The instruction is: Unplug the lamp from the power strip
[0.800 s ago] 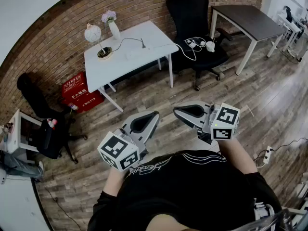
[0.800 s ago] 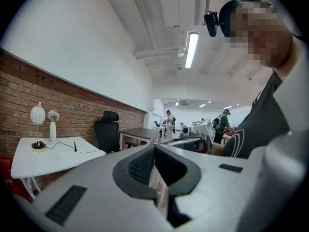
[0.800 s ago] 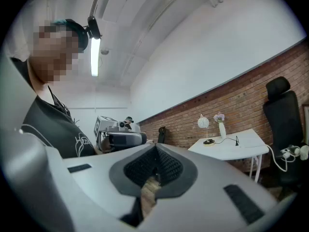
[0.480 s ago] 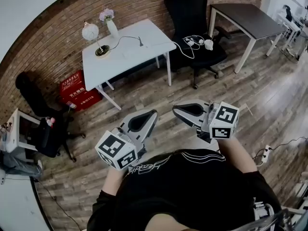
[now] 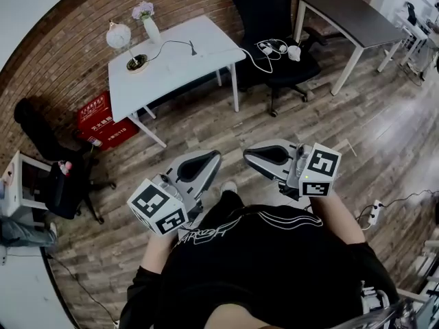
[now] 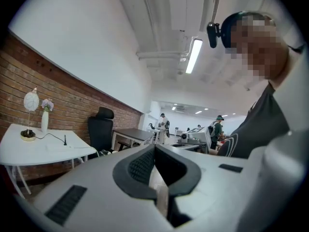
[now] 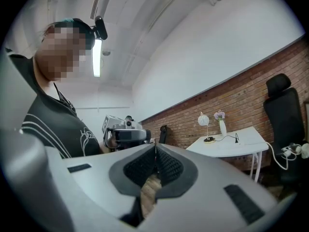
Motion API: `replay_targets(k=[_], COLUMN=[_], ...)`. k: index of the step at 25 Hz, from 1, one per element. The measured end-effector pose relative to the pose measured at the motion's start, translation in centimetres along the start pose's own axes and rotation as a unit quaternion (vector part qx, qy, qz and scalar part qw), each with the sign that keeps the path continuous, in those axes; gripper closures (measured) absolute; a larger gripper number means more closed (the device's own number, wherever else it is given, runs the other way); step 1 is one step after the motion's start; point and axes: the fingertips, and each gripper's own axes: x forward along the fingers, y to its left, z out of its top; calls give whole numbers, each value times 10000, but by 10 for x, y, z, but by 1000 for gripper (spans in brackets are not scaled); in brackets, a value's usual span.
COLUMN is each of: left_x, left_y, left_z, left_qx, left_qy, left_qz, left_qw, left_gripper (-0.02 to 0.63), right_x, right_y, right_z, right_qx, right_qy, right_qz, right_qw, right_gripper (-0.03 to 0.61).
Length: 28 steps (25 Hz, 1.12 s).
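The lamp point(image 5: 119, 37) has a round white shade and a dark base, and stands at the far left of the white table point(image 5: 164, 70). Its black cable runs right to an upright plug point(image 5: 193, 47). I also see the lamp point(image 7: 203, 120) and plug point(image 7: 236, 138) in the right gripper view, and the plug point(image 6: 65, 140) in the left gripper view. The power strip is too faint against the white top to make out. My left gripper point(image 5: 215, 155) and right gripper point(image 5: 248, 157) are shut and empty, held over the wood floor well short of the table. The same shows for the left gripper point(image 6: 154, 146) and right gripper point(image 7: 155, 146).
A vase of flowers point(image 5: 145, 20) stands beside the lamp. A black office chair point(image 5: 269, 19) with white cables on its seat is right of the table, then a dark desk point(image 5: 343, 9). Red crates point(image 5: 101, 123) sit under the table's left end. Another power strip point(image 5: 374, 214) lies on the floor.
The table and chair have slid up and left in the head view as the camera shifted. Both grippers keep about the same place and stay shut.
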Motion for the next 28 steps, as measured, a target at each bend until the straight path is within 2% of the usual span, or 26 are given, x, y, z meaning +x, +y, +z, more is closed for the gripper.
replay_targets(k=[2,5,9,13,22,28], left_x=[9,22,42,66,136,173], left_y=[5,29,72,124,292,401], left_z=[-4,-11,-13,-8,46,74], left_qx=[-25,87,96,-76,-231,-342], left_qy=[38,142,219,176,105,151], left_qz=[-145,50,80,-25,4,155], left_qw=[9999,9998,9997,9998,9997,9992], left_gripper=[611,611,611,611,611,611], right_x=[2,6,16,35,99,147], right_y=[-12,-37,-83,-136,-297,-395], right_z=[-2,-3,1,1,39,59], right_qx=[22,114,269,399,598,682], right_qy=[-12,-80,-140,-82,-27,3], right_qz=[-81,-227,-424,-503,-758,-759], right_qw=[10000,9996,9986,9979,9953,9948], right_gripper=[581,581,581,581,581,581])
